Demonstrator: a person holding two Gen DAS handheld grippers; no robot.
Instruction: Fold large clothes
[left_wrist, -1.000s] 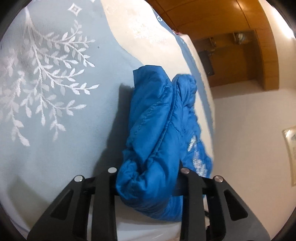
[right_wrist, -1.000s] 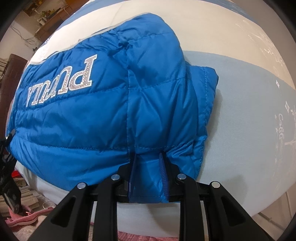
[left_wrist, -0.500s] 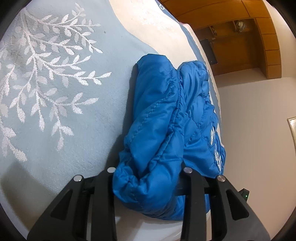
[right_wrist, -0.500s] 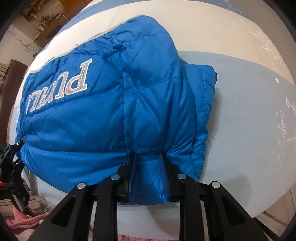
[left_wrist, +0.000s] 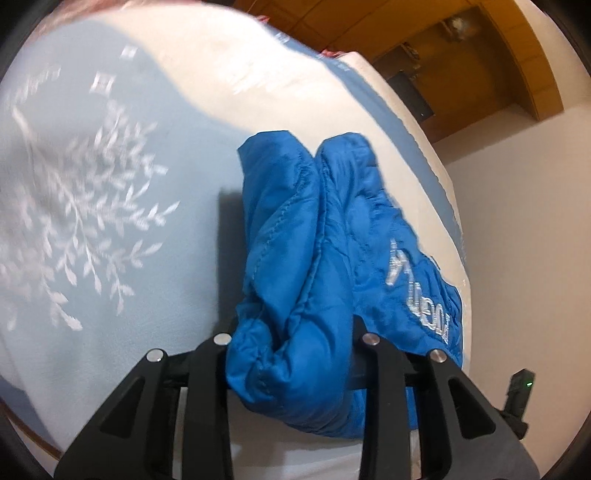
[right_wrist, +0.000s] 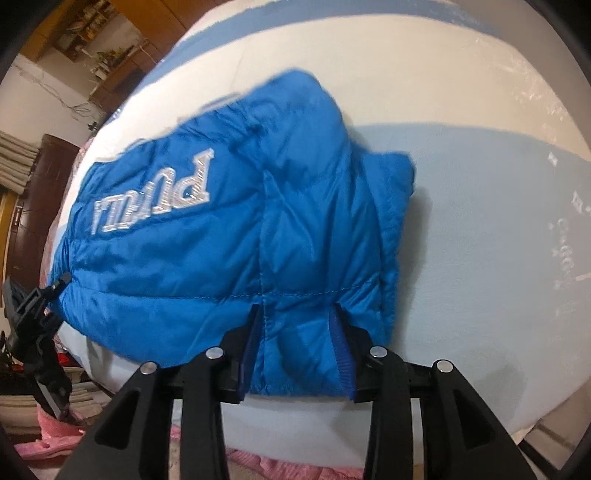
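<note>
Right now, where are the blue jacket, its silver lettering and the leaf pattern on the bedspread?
blue jacket (right_wrist: 295, 229): right wrist view, quilted middle panel.
silver lettering (right_wrist: 155, 199): right wrist view, middle of the upside-down word.
leaf pattern (left_wrist: 85, 221): left wrist view, white embroidered branch on the bedspread.

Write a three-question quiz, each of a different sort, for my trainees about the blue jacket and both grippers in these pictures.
1. True or false: both the left gripper and the right gripper are shut on the blue jacket.
2. The silver lettering in the right wrist view appears: A) upright B) upside down C) hidden.
3. Fill in: the jacket lies on a light blue and white ____ with a white leaf pattern.

Key: 1 true; 2 B; 3 bed cover.
</note>
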